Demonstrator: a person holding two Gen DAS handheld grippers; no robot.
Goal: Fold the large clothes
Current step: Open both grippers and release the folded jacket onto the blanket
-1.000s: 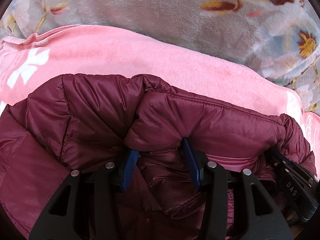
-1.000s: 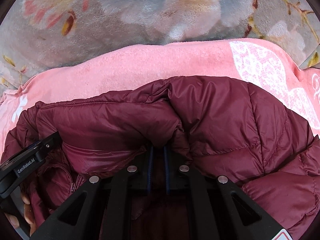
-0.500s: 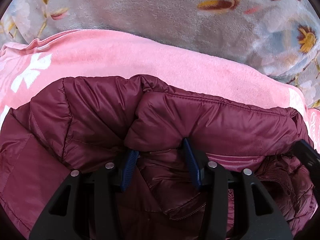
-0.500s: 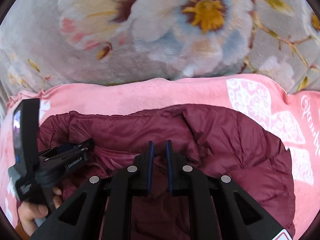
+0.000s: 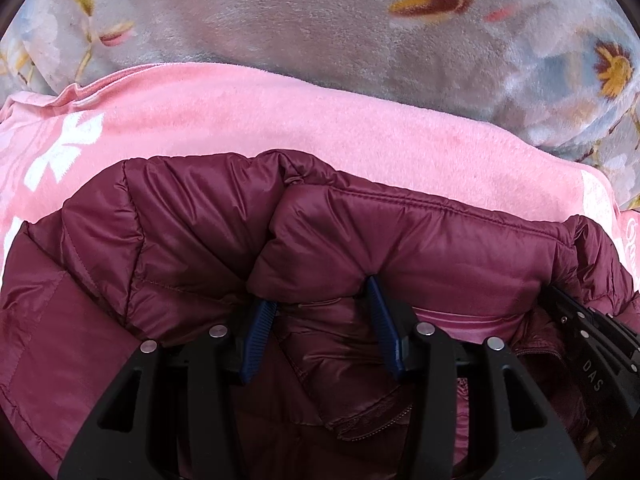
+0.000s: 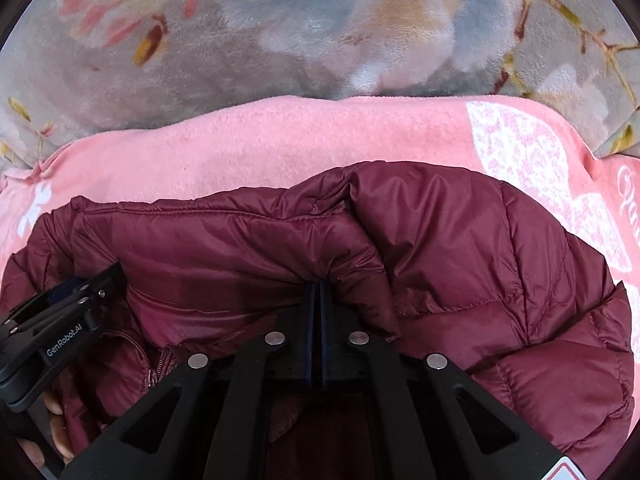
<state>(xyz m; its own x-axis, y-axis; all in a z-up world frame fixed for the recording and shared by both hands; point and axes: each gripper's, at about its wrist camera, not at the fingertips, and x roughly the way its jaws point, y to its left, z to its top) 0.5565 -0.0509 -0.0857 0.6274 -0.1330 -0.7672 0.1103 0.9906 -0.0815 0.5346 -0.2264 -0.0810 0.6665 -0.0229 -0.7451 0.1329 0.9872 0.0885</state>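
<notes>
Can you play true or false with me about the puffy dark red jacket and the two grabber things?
1. The puffy maroon quilted jacket lies on a pink fleece blanket. True.
2. The left gripper has its blue-padded fingers squeezed tight together. False: they stand wide apart, with jacket fabric bulging over them.
3. The right gripper has its fingers closed, tucked under a fold of the jacket. True, it appears to pinch fabric there.
4. The grey plush cover with flowers lies on top of the jacket. False: it lies beyond the pink blanket, and nothing covers the jacket.
5. The jacket's zipper can be seen. True, in the right wrist view, near the left gripper.
</notes>
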